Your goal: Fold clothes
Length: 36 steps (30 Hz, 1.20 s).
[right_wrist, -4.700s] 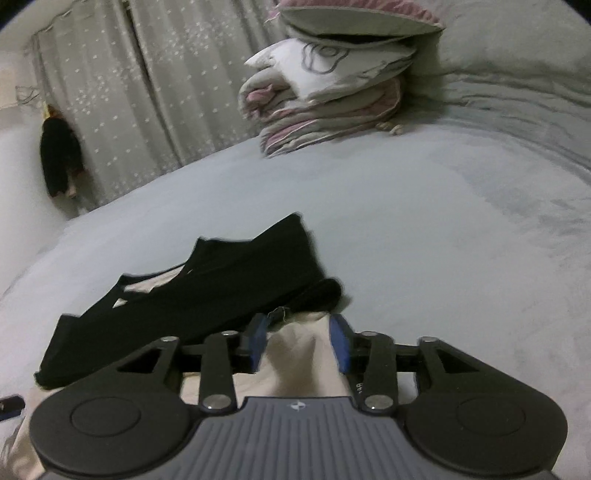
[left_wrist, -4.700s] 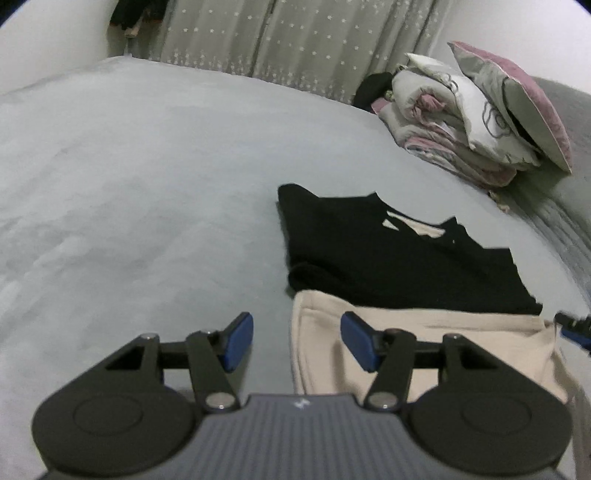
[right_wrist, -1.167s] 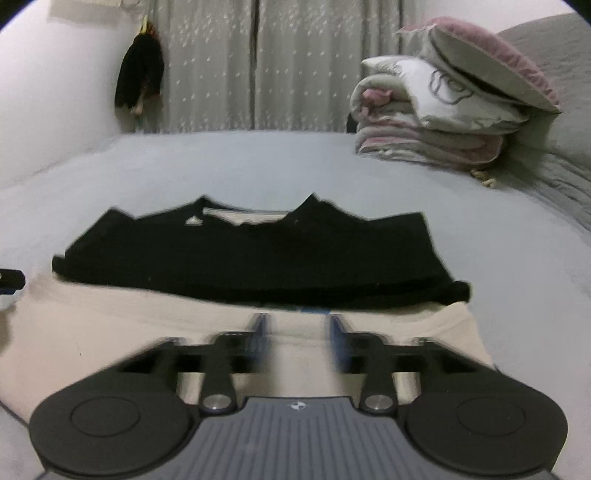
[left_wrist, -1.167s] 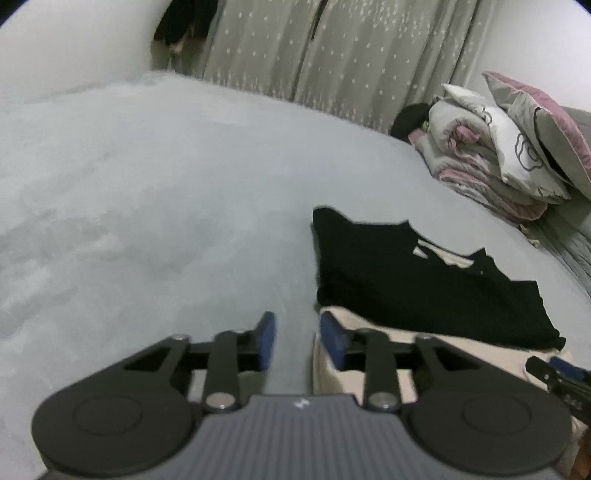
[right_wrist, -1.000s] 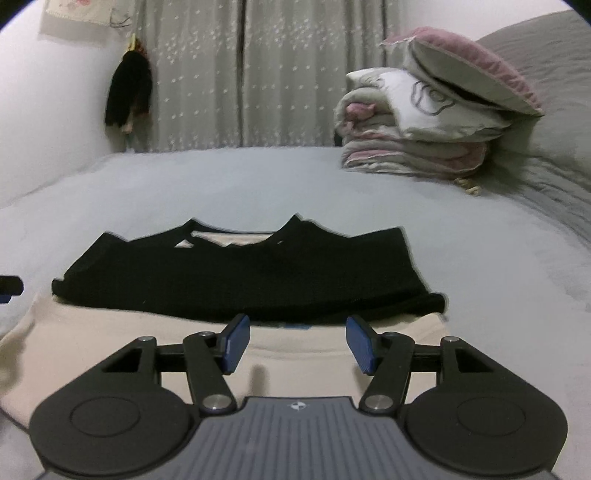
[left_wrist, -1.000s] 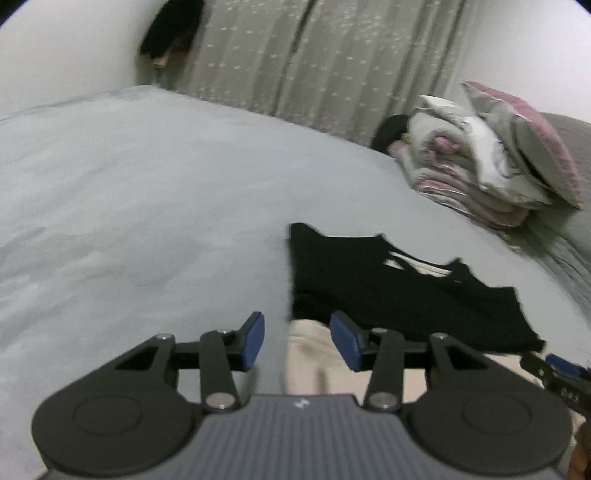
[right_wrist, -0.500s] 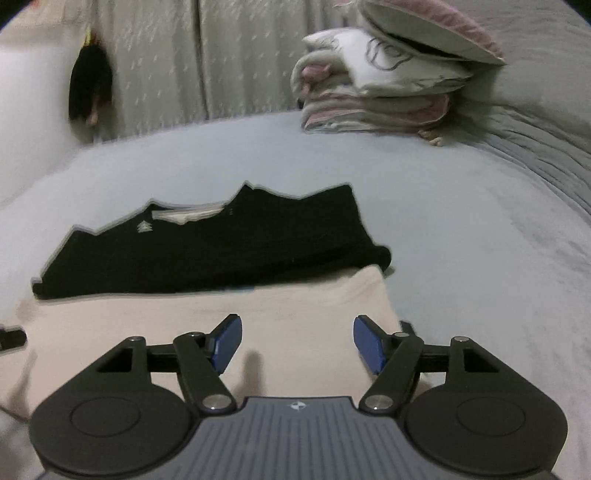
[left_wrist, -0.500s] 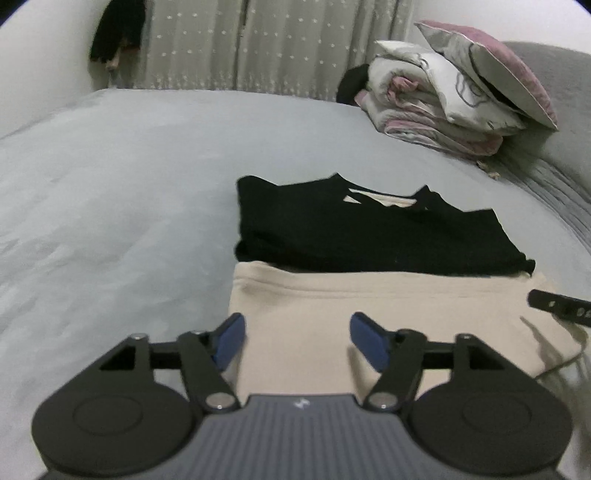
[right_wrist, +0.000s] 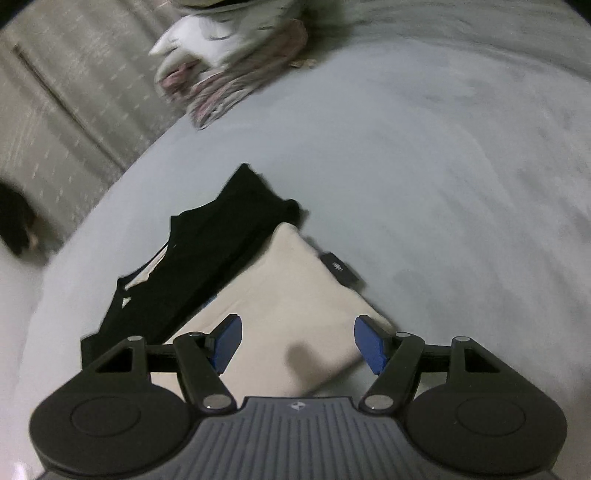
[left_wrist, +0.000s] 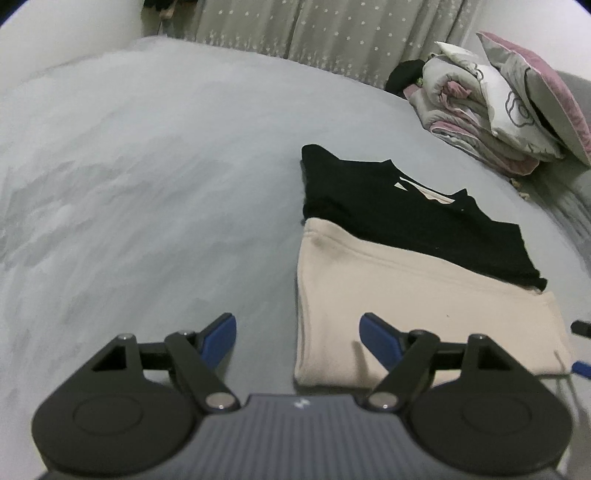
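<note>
Left gripper (left_wrist: 298, 334): jaws opening, already spread wide, nothing pinched; they straddle the near left corner of the cream folded garment (left_wrist: 417, 306), one blue pad over the grey bedcover (left_wrist: 147, 166), the other over cream cloth.

Right gripper (right_wrist: 297, 343): jaws apart, empty, hovering over the opposite near corner of the same garment (right_wrist: 295, 295), with a shadow cast on the cloth between them. No pad is seen pressing on fabric in either view.

Task item: the cream garment lies flat on the bedcover directly ahead of and below both tools, its long axis running across from the left tool to the right one. A black folded top (left_wrist: 406, 218) lies just beyond it, overlapping its far edge. A small dark tag (right_wrist: 340, 269) protrudes at the cream garment's right edge.

Assessment: each tool sits at its own end of the near edge, so neither is clearly nearer.

Further out: a stack of bedding and pillows (left_wrist: 498, 110) lies well apart beyond the right end, with curtains (left_wrist: 314, 29) behind.
</note>
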Each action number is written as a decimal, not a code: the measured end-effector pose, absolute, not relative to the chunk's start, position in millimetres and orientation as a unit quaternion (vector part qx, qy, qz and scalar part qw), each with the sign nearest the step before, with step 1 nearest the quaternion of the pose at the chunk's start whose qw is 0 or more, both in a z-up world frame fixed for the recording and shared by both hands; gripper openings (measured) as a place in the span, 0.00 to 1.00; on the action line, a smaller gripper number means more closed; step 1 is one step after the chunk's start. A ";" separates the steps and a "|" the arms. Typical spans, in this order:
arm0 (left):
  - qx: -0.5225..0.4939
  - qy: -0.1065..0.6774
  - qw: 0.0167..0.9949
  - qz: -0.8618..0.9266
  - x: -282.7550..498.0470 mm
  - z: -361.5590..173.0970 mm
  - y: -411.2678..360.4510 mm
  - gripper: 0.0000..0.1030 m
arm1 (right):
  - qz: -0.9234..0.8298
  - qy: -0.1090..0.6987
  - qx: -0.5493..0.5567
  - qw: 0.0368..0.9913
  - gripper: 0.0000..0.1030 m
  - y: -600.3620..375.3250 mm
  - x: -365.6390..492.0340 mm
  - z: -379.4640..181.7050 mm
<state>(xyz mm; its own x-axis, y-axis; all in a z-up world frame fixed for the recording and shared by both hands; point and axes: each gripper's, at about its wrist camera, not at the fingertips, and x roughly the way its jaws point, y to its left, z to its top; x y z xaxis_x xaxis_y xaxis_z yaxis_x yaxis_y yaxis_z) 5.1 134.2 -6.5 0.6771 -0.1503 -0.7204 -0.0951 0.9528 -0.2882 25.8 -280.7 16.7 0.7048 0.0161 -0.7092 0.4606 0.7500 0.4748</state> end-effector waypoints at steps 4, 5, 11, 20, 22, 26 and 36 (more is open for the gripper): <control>-0.212 0.421 0.881 -0.033 -8.1 -4.4 152.9 0.75 | -0.131 0.372 0.363 0.844 0.66 -288.1 14.7 14.4; -0.228 0.426 0.875 -0.039 -12.0 -4.7 157.9 0.75 | -0.126 0.375 0.374 0.839 0.66 -290.1 11.9 13.0; -0.362 0.463 0.803 -0.098 -24.5 -23.9 174.9 0.75 | -0.102 0.387 0.473 0.785 0.66 -303.4 -1.7 -11.9; -0.426 0.444 0.783 -0.089 -19.2 -45.6 146.1 0.70 | -0.126 0.350 0.500 0.782 0.66 -298.0 -0.8 -19.0; -0.422 0.428 0.796 -0.075 -18.6 -45.5 138.3 0.70 | -0.130 0.343 0.489 0.791 0.66 -294.1 3.2 -18.5; -0.409 0.396 0.821 -0.052 -16.1 -43.3 126.4 0.66 | -0.137 0.330 0.470 0.807 0.65 -289.5 10.5 -18.1; -0.419 0.348 0.838 -0.006 -9.8 -42.8 121.8 0.56 | -0.139 0.294 0.471 0.820 0.58 -292.9 21.5 -25.5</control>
